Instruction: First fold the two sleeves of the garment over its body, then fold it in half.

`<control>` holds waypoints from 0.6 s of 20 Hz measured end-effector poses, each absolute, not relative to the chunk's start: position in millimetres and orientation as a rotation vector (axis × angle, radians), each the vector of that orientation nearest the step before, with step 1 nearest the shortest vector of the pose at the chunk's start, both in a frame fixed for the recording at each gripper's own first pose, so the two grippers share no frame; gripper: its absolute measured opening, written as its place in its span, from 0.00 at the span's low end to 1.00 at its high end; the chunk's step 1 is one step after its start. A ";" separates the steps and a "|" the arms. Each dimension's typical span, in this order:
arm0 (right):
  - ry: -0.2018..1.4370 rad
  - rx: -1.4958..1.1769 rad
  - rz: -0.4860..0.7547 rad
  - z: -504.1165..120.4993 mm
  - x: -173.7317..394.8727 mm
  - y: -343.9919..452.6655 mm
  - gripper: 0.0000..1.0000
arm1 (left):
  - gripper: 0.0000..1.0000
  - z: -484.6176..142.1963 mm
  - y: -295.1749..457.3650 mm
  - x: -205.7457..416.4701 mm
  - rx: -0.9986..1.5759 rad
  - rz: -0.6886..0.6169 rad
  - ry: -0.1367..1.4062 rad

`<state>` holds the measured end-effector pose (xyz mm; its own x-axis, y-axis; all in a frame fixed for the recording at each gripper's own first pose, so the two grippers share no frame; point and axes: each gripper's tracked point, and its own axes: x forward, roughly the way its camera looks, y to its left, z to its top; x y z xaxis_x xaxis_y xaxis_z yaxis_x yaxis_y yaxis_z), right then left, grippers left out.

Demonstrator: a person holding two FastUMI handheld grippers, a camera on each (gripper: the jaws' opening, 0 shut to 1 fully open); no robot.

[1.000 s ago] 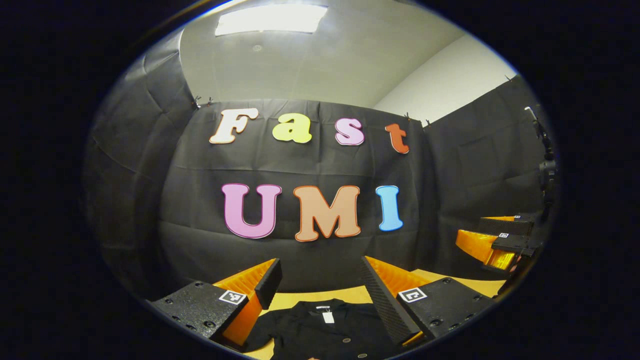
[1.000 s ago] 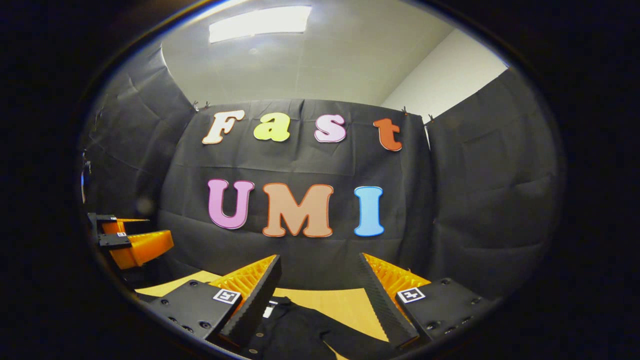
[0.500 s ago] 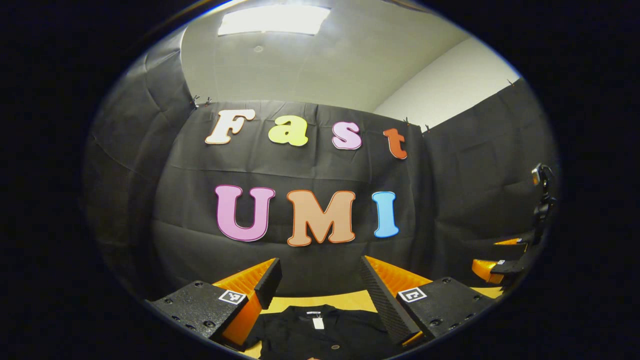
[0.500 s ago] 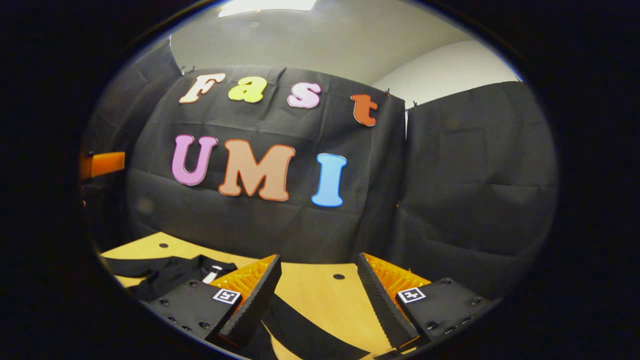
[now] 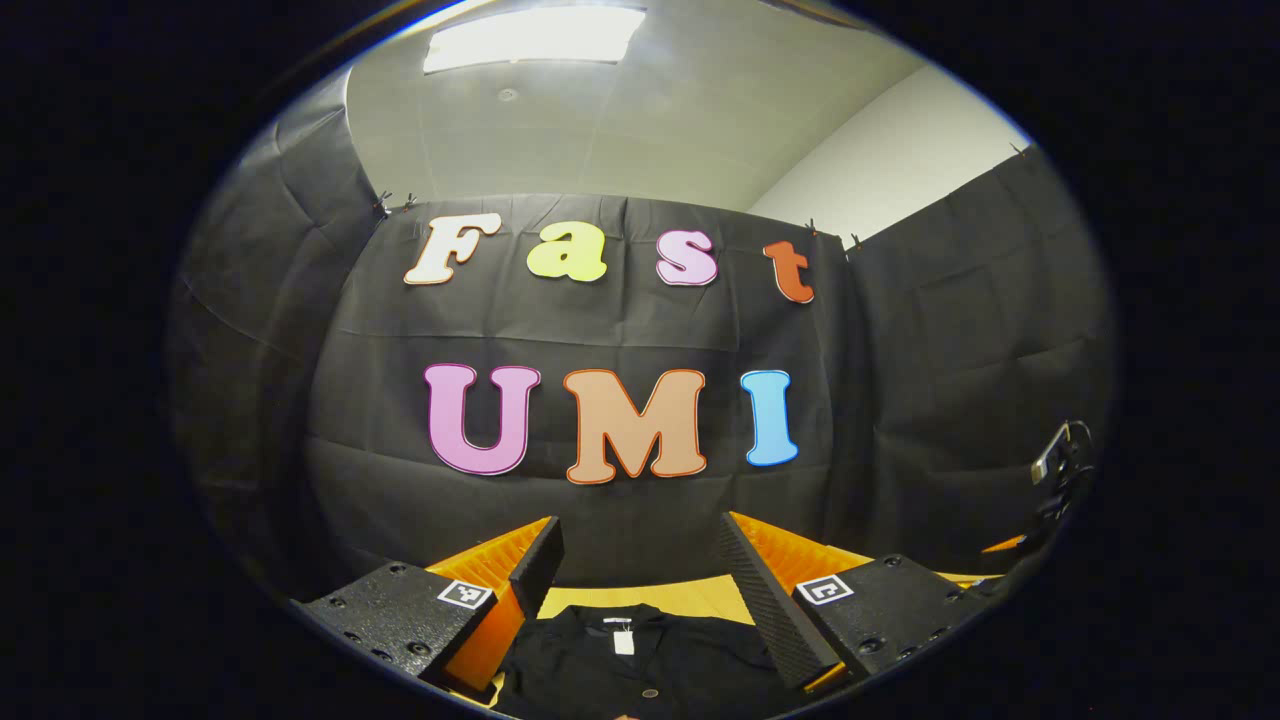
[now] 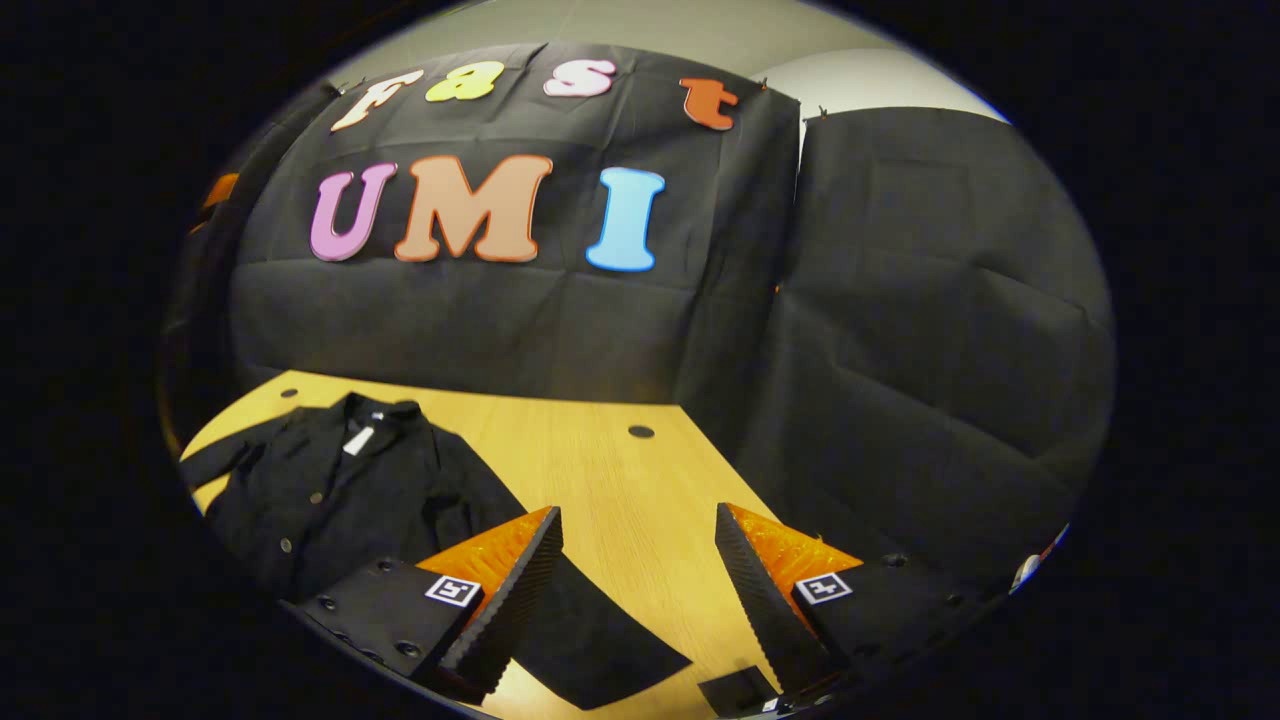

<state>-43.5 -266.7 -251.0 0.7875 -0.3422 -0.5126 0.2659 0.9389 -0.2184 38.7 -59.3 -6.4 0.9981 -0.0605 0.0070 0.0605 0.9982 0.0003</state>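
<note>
Garment (image 6: pixel 330 490) is laid flat on the table (image 6: pixel 600 470), black, buttoned, collar tag up, sleeves not yet folded. The right sleeve (image 6: pixel 590 640) is spread toward the right gripper (image 6: pixel 640 590), whose jaws are parted and empty. The cuff should be pinched near its end, then carried across the body. The left gripper (image 5: pixel 640 590) is held released above the collar.

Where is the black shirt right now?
In the right gripper view the black shirt lies flat on the wooden table, left of the open right tongs.
</note>
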 end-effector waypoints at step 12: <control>1.035 -0.051 -0.259 -394.6 -100.3 -301.4 0.99 | 0.97 -28.7 -98.5 58.6 0.030 -0.029 0.051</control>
